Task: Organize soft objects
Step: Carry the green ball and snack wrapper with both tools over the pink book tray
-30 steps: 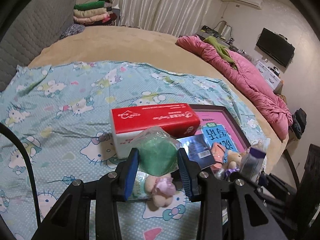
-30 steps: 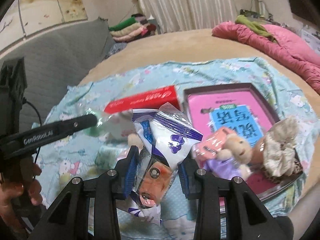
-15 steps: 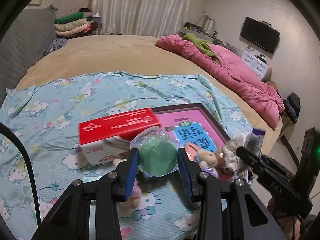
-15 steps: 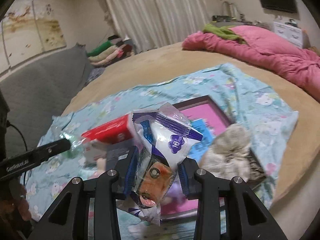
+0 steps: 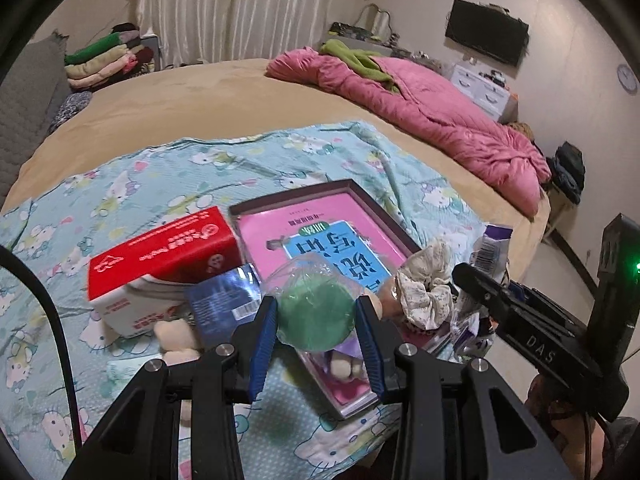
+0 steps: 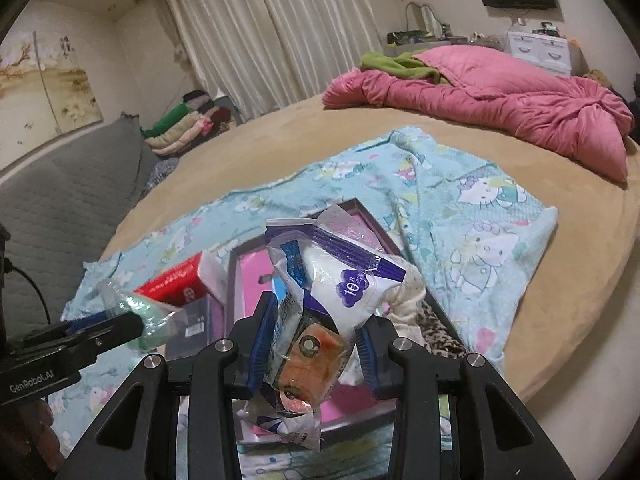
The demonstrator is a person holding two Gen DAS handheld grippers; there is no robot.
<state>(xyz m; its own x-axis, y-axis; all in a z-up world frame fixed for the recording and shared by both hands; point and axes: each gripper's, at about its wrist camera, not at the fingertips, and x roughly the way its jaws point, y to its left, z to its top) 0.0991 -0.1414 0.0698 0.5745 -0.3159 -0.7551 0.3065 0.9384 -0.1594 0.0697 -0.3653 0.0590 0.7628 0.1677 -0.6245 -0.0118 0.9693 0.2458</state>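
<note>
Both packets ride clear above the box [image 5: 362,196]: my left hand-held gripper [image 5: 316,322] clamps the green wrapped sponge [image 5: 316,316], my right hand-held gripper [image 6: 316,346] pinches the wipes packet [image 6: 344,280] (crinkly, so gripped mid-body).

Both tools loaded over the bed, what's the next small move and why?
Probably lower the left tool and set its wrapped green pad in the shallow box beneath. Both tools are clamped on packets, the right tool on a white and purple pack, and the box lies right under them with room.
</note>
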